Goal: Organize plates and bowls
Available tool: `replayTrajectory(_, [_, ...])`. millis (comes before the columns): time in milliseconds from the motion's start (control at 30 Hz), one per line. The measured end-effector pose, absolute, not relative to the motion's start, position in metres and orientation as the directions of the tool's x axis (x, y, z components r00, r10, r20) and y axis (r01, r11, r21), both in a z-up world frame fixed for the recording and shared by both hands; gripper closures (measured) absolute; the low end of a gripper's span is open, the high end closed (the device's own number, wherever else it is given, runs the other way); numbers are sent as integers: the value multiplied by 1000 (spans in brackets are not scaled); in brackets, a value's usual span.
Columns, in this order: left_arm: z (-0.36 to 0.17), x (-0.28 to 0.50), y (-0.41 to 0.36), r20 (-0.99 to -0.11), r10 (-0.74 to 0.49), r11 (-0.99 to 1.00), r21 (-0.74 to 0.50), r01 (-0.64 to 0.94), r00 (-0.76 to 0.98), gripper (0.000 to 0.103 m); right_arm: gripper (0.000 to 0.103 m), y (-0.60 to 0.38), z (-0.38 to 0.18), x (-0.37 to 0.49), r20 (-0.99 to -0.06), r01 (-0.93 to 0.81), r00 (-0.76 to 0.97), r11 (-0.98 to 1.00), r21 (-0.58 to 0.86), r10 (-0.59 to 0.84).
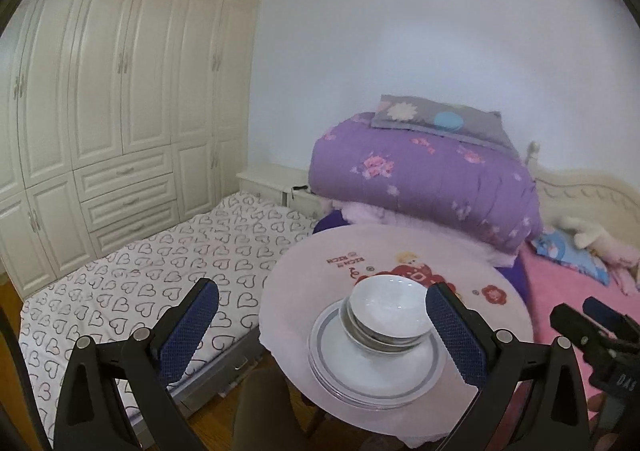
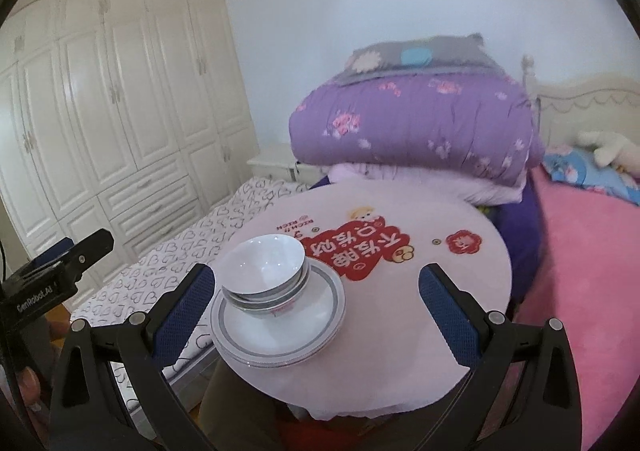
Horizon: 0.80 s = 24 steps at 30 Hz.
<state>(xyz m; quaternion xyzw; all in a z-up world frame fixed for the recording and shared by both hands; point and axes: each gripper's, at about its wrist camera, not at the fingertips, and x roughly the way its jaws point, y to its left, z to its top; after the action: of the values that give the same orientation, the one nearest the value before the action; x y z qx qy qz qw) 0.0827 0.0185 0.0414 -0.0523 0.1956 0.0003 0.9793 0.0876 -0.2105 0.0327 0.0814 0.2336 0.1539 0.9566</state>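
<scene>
A stack of white bowls (image 1: 386,317) sits on a stack of grey-rimmed white plates (image 1: 376,371) near the front edge of a round pink table (image 1: 304,283). My left gripper (image 1: 320,323) is open and empty, held back from the table, with the stack between its fingers in view. In the right wrist view the bowls (image 2: 266,267) and plates (image 2: 280,319) lie at the table's (image 2: 420,315) left front. My right gripper (image 2: 316,299) is open and empty, above the table's front edge, right of the stack.
The table carries a red cartoon print (image 2: 360,251). A bed with a heart-pattern sheet (image 1: 160,271) lies left, a folded purple quilt (image 1: 424,179) behind, a pink blanket (image 2: 592,271) right. White wardrobes (image 1: 100,111) line the left wall.
</scene>
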Motion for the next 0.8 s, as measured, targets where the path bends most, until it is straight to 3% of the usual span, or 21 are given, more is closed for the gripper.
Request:
replayTrajectory(567, [31,-3,1,-310,-22,998,-62,3,950,1,0,-212,29,49,-371,-218,886,956,194,277])
replayTrajectory(800, [28,11,5,-355,-50,997,-67,28,933,1,0,-206,26,49,-378,-229,880,954,195,288])
